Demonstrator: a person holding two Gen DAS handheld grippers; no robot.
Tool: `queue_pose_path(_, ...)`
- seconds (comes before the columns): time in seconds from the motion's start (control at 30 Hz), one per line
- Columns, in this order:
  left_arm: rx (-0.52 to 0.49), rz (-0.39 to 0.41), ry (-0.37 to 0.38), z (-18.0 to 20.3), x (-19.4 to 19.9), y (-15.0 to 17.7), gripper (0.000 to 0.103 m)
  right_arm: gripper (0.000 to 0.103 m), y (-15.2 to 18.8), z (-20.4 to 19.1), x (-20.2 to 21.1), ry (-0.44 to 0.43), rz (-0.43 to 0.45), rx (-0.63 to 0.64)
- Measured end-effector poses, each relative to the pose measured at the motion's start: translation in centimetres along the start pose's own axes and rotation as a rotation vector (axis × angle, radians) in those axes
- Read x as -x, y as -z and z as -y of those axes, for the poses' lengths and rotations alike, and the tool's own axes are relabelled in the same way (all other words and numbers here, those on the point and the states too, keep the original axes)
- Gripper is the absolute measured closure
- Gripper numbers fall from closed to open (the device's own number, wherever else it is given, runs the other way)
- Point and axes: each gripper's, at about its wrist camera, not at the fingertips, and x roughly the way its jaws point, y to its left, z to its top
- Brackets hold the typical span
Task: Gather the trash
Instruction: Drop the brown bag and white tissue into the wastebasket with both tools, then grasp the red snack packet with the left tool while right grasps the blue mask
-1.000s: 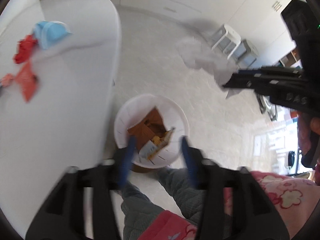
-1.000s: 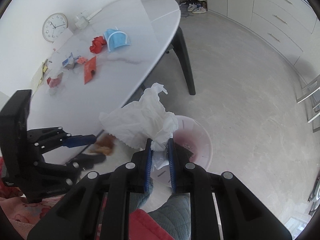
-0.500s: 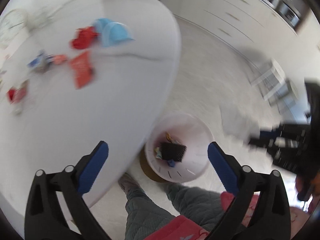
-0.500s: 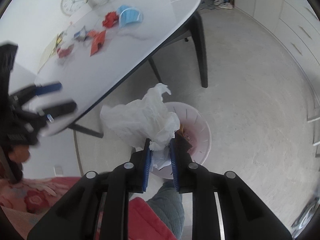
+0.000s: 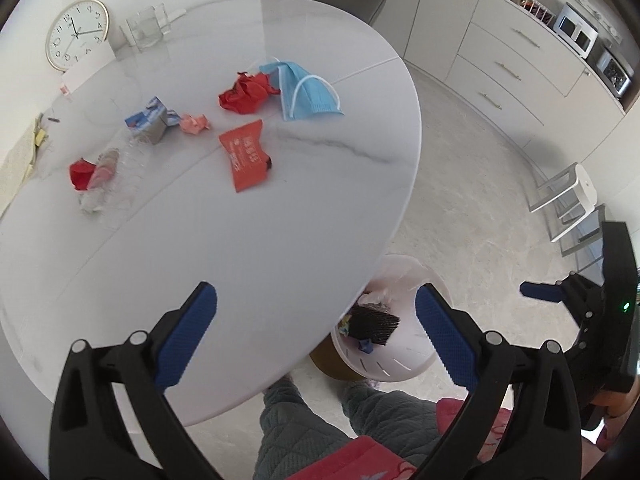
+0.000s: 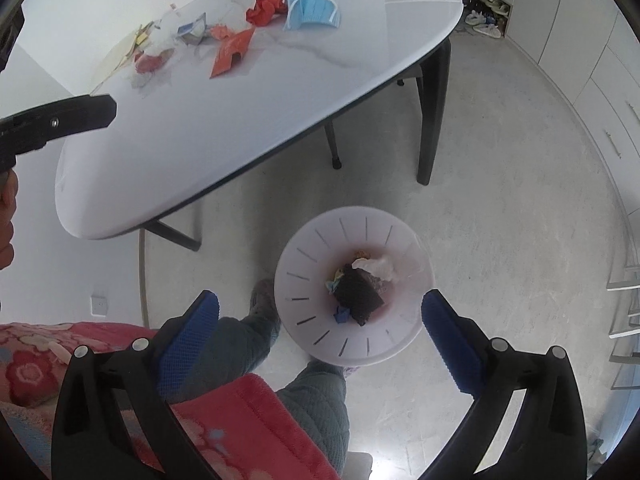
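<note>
A white trash bin point(image 6: 316, 332) stands on the floor by the table and holds a crumpled white tissue point(image 6: 378, 266), a black piece and other scraps. My right gripper point(image 6: 320, 334) is open and empty above the bin. My left gripper point(image 5: 316, 334) is open and empty over the near edge of the white table point(image 5: 240, 248). On the table lie a blue face mask point(image 5: 308, 94), a red crumpled wrapper point(image 5: 246, 94), an orange packet point(image 5: 246, 156), a small blue-grey carton point(image 5: 150, 122), a pink scrap point(image 5: 194, 123) and a clear plastic wrapper with red inside point(image 5: 96, 178).
A clock point(image 5: 76, 34) and a glass container point(image 5: 146, 32) stand at the table's far side. Dark table legs point(image 6: 432, 112) rise beside the bin. The person's legs point(image 6: 316, 396) are just below the bin. White cabinets point(image 5: 516, 52) and a small white stool point(image 5: 568, 196) line the right.
My right gripper has opened and the white tissue has dropped into the bin. My left gripper has swung up from the bin to over the table, still open.
</note>
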Motion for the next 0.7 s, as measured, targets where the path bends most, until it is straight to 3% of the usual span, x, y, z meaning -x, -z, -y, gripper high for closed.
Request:
queue_pose_path(0.47,0.179,0.049,-0.022,-2.0,-0.1,-1.9,0.008,0.002,-4.1,0.8,2.4,0.01,0.094,0.055)
queue_pose_path(0.7,0.305,0.046,-0.039,-4.1,-2.6,-4.6,0.008,0.002,-8.8,0.6,2.9,0.011,0.145,0.079)
